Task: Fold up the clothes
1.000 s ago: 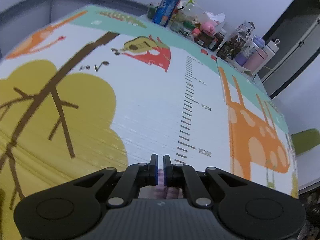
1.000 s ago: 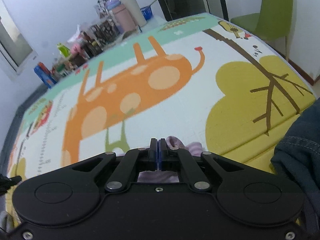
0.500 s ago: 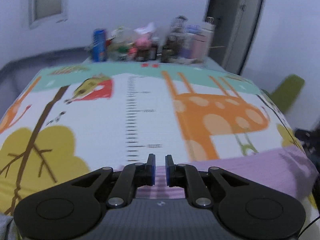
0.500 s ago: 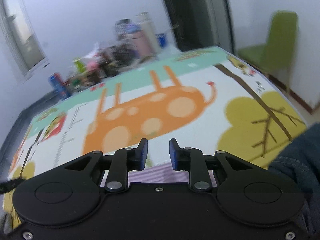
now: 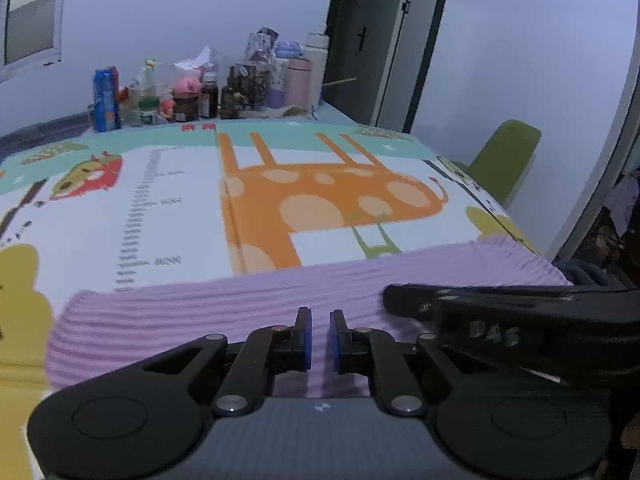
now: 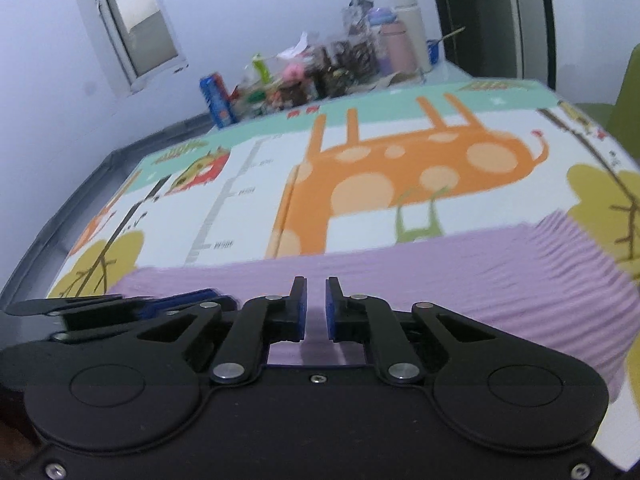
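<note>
Bright cartoon play mat (image 5: 168,216), printed with an orange giraffe, covers the bench, and a ribbed lilac knit garment (image 5: 248,300) lies spread across it just ahead of both grippers, with bottles and jars (image 5: 208,92) crowded far beyond. Judging from that flat lie, the garment looks laid out but no fold shows yet, so the folding itself seems left to do. Left gripper (image 5: 319,338) and right gripper (image 6: 316,307) each show a narrow slit between the pads with nothing pinched, the right's jaws having just been closing, the lilac knit underneath.
</note>
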`<state>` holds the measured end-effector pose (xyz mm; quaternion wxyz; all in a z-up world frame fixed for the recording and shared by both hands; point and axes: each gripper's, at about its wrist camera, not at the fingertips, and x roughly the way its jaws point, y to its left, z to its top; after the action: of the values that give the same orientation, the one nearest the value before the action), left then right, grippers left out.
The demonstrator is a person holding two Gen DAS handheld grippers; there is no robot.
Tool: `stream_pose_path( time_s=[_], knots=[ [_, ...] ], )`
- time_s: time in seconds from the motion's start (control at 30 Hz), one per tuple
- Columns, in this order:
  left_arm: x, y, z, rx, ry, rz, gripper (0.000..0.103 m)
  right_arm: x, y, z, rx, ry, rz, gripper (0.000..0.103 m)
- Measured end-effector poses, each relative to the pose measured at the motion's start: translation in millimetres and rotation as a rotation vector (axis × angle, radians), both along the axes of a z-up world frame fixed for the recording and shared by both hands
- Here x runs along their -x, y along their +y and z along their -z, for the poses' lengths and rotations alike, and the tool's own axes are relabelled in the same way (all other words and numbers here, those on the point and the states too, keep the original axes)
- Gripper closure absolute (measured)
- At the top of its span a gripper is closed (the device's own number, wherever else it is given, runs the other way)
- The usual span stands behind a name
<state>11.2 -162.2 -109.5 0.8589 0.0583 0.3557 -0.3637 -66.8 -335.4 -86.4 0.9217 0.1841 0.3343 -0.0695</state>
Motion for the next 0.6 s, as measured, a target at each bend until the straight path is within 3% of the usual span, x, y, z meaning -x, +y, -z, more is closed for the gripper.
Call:
stream_pose_path(
  time_s=[0.27, 0.37, 0.6],
  knots=[
    [-4.8, 4.0, 31.4, -0.023, 0.096, -0.043, 0.094, 2.5, -5.5, 34.2, -0.058, 0.069, 0.028, 0.096],
    [-9.7, 9.0, 35.3, -0.035, 0.082, -0.062, 0.094, 5.4, -12.0, 46.6, -0.056, 0.095, 0.040, 0.103],
    [-30.1, 28.1, 38.5, -0.069, 0.069, -0.142, 0.098, 12.0, -27.0, 52.1, -0.021, 0.088, 0.049, 0.103]
  ],
)
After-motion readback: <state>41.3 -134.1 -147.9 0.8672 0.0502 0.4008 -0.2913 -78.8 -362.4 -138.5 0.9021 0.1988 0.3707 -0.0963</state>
